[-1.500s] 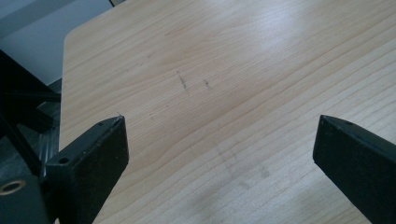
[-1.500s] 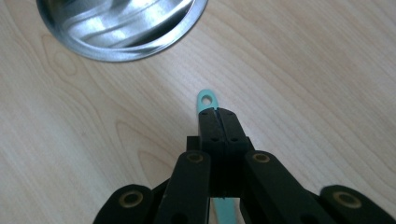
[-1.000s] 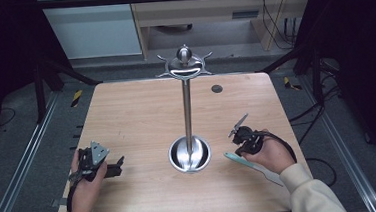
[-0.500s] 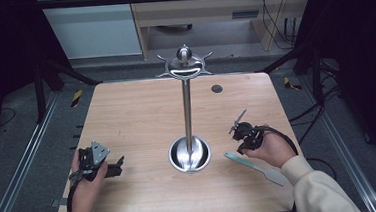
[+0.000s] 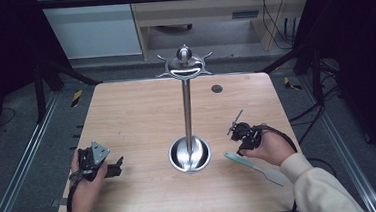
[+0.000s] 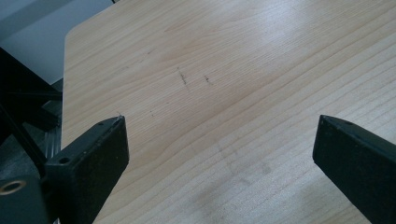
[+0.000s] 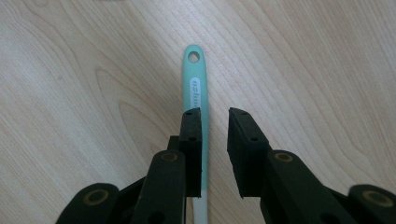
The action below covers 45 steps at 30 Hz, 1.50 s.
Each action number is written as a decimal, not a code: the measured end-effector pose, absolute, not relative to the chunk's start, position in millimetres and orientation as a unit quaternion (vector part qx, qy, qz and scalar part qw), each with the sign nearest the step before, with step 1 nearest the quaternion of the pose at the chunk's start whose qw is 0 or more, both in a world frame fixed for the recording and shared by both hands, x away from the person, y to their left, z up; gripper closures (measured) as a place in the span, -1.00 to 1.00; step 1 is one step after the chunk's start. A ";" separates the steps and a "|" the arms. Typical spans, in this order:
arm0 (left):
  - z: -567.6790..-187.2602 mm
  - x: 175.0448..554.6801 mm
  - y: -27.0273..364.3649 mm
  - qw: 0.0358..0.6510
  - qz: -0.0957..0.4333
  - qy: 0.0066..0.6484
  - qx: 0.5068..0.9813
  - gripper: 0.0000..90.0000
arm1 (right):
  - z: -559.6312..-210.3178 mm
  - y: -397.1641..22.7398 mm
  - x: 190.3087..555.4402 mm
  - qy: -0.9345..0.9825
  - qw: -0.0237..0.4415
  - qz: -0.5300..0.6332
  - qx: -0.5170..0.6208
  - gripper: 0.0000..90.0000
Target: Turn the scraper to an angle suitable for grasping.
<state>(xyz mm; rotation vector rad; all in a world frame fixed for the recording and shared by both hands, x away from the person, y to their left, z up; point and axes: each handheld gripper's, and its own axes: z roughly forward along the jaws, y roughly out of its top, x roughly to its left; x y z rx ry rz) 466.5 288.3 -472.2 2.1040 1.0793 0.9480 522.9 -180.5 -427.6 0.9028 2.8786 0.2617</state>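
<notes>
Opening, the right claw (image 7: 215, 112) has let the spatula (image 7: 195, 88) go.

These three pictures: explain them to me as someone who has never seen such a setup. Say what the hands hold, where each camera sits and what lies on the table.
A person sits at a wooden table with a hand-held two-jaw tool in each hand. The high view looks down from above; the other two cameras ride on the tools and look along their black jaws. The left gripper is open over bare wood. The right gripper hangs over a teal spatula lying flat; its jaws have just been opening, with one jaw over the handle and nothing gripped. In the middle stands a metal stand with hooks on top.
</notes>
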 end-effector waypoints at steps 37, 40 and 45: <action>-473.2 465.7 286.1 0.286 0.358 0.401 0.793 -0.92 | -458.1 -169.4 527.4 0.950 0.039 0.062 0.303 0.51; -473.2 465.6 285.6 0.284 0.356 0.400 0.795 -0.92 | -459.2 -169.7 528.7 0.950 0.037 0.058 0.305 0.51; -473.7 465.8 285.3 0.284 0.356 0.400 0.795 -0.92 | -458.7 -169.2 529.7 0.948 0.035 0.059 0.310 0.51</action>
